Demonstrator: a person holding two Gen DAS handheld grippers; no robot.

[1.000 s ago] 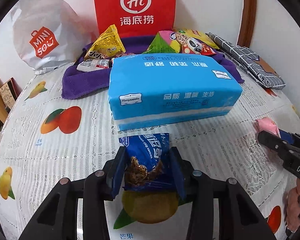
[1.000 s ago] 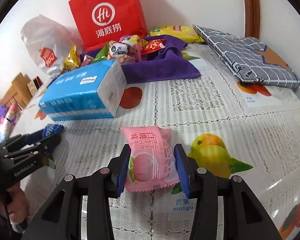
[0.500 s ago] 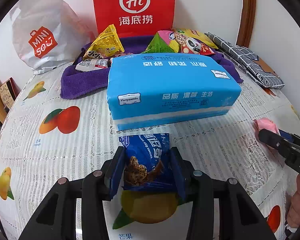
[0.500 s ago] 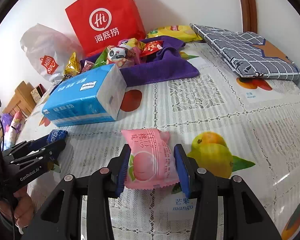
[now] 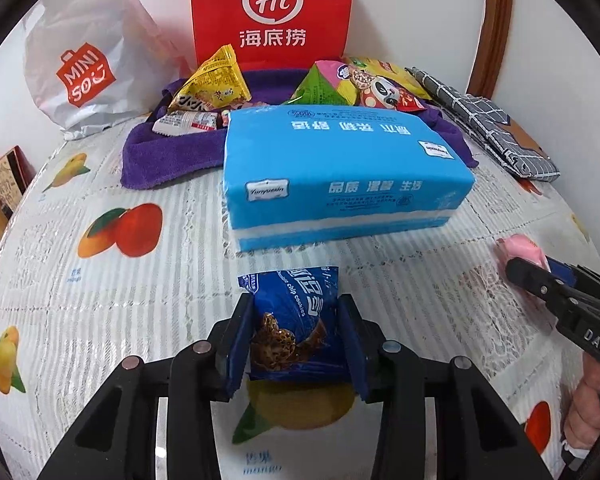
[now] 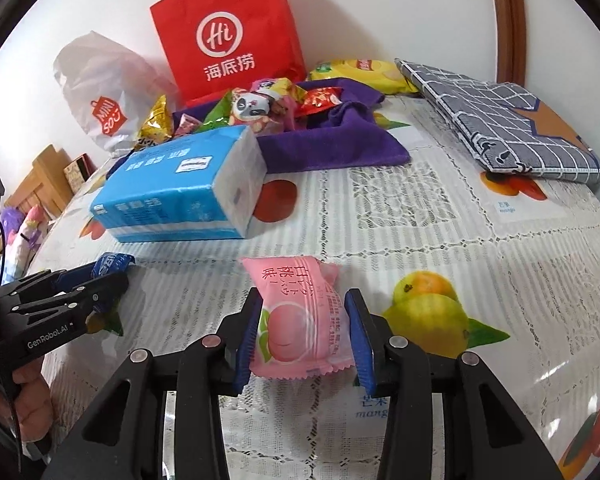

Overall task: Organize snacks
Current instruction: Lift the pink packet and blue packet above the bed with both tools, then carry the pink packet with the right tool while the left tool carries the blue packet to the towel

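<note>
Your left hand-held gripper (image 5: 296,344) is clamped on a blue cookie packet (image 5: 294,320), one blue pad pressing each side edge. The packet's long axis runs along the fingers, and its sealed top end points away from you toward the blue tissue pack (image 5: 340,172). It sits over the tabletop (image 5: 148,280) near the front edge, just short of the tissue pack and apart from it.

Your right hand-held gripper (image 6: 302,336) is clamped on a pink peach snack packet (image 6: 300,316), again gripped at both side edges. Its long axis also lies along the fingers, with the printed end pointing toward the far edge of the tabletop and the crimped end toward you. You cannot tell whether either packet rests on the cloth or hangs just above it.

The tissue pack lies flat with its long side across your left view. Behind it, a purple towel (image 5: 160,152) carries a heap of snacks: a yellow packet (image 5: 214,80), a green packet (image 5: 320,88) and a panda-printed packet (image 5: 376,88). A red paper bag (image 5: 272,12) stands upright at the far edge against the wall, with a white Miniso bag (image 5: 84,72) to its left. A grey checked cloth (image 6: 500,120) lies folded toward the far right corner.
</note>
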